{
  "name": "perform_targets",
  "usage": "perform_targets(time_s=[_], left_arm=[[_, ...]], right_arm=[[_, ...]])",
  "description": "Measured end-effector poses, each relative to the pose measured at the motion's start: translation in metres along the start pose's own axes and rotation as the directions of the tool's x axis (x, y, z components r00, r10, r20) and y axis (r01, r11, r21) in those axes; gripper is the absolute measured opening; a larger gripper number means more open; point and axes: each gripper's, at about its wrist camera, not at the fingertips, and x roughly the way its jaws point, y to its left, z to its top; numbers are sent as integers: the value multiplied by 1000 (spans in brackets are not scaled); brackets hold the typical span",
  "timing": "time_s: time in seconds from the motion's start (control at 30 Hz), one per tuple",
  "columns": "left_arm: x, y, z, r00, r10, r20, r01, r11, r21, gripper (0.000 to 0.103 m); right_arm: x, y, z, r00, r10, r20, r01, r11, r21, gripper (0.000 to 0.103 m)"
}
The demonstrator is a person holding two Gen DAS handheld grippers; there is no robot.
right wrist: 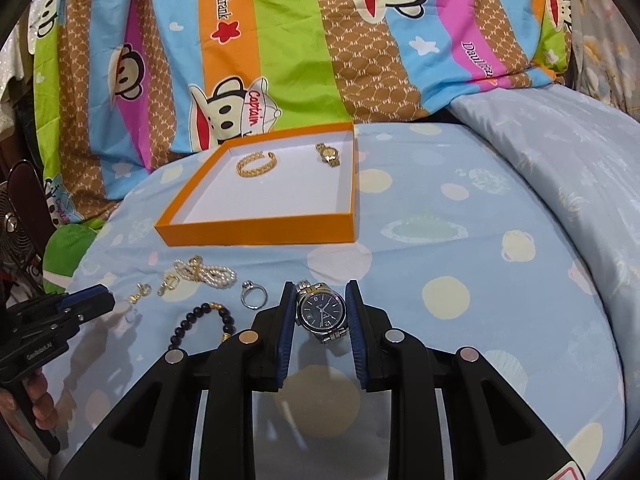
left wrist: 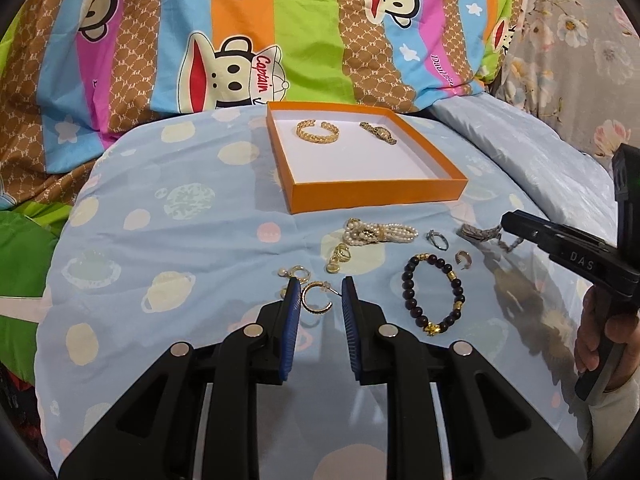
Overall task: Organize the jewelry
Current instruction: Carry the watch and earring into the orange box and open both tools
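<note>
An orange tray (left wrist: 376,197) (right wrist: 256,232) on the blue bedsheet holds a gold cuff bracelet (left wrist: 317,131) (right wrist: 256,165) and a gold watch (left wrist: 378,132) (right wrist: 328,154). My left gripper (left wrist: 320,292) is open, its fingers on either side of a gold hoop earring (left wrist: 316,301) on the sheet. My right gripper (right wrist: 320,292) is open around a silver watch with a dark dial (right wrist: 320,312) that lies on the sheet; it also shows in the left wrist view (left wrist: 480,234).
Loose on the sheet lie a pearl bracelet (left wrist: 376,233) (right wrist: 208,272), a dark bead bracelet (left wrist: 434,292) (right wrist: 204,320), a silver ring (left wrist: 437,239) (right wrist: 254,295), and gold earrings (left wrist: 340,258) (right wrist: 168,285). A striped cartoon quilt (left wrist: 280,32) rises behind the tray.
</note>
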Motion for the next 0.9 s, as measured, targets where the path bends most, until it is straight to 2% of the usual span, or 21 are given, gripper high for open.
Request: perform_targets(time_s=[0.27,0.5,0.73,0.9], left_arm=[[-10,-3,16,999,8,32,-8,1000,-4,20],[-8,-11,65,994,21,103,-24,999,27,20],[35,-18,120,990,49,130,-56,997,54,20],[77,-17,141,991,75,111,-80,996,47,20]], right_arm=[[-20,5,17,998,7,58,-6,1000,-14,24],[-18,11,63,992,46,119,-43,998,-35,24],[23,22,114,990,39,132,-31,998,-56,24],[68,23,128,995,19,99,-15,999,-39,24]])
